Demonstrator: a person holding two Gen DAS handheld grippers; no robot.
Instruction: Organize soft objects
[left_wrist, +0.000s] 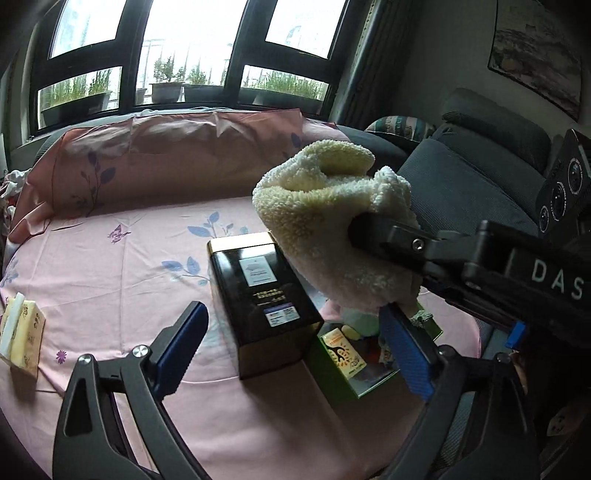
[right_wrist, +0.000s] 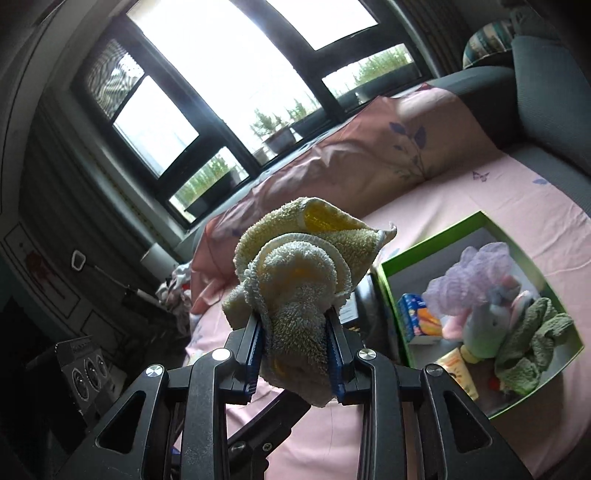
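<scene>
Blown-out window (left_wrist: 192, 33) backlight, dim interior, fisheye-warped edges.

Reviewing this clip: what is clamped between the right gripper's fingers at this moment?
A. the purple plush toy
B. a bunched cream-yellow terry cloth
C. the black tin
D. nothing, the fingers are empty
B: in the right wrist view the right gripper has its blue pads pressed on both sides of the bunched cream-yellow terry cloth, while the purple plush toy lies in the green box.
</scene>
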